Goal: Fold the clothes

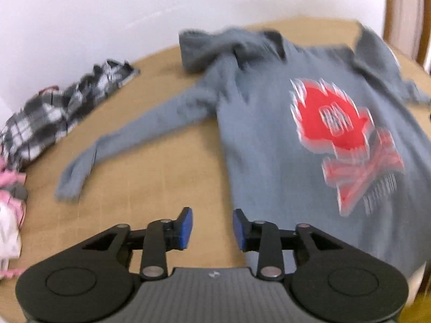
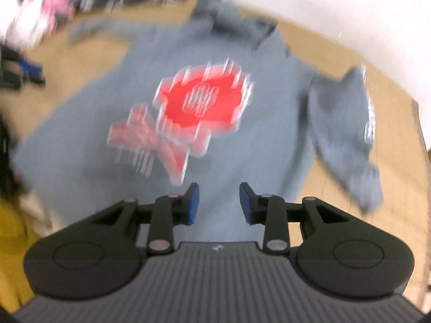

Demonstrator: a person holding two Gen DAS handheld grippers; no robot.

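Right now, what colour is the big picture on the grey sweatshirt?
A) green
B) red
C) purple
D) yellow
B: the print in the middle of the grey sweatshirt is bright red with white edging, and it looks the same in the right wrist view.

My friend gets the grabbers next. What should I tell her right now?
Left gripper: open, empty, above the table at the hoodie's left hem.
Right gripper: open, empty, over the hoodie's lower middle.
Hoodie lies spread out, print up, both sleeves out.
A plaid garment and pink clothes sit in a heap at the left.
Nothing folded yet. Left: fold the hoodie, then the heap.
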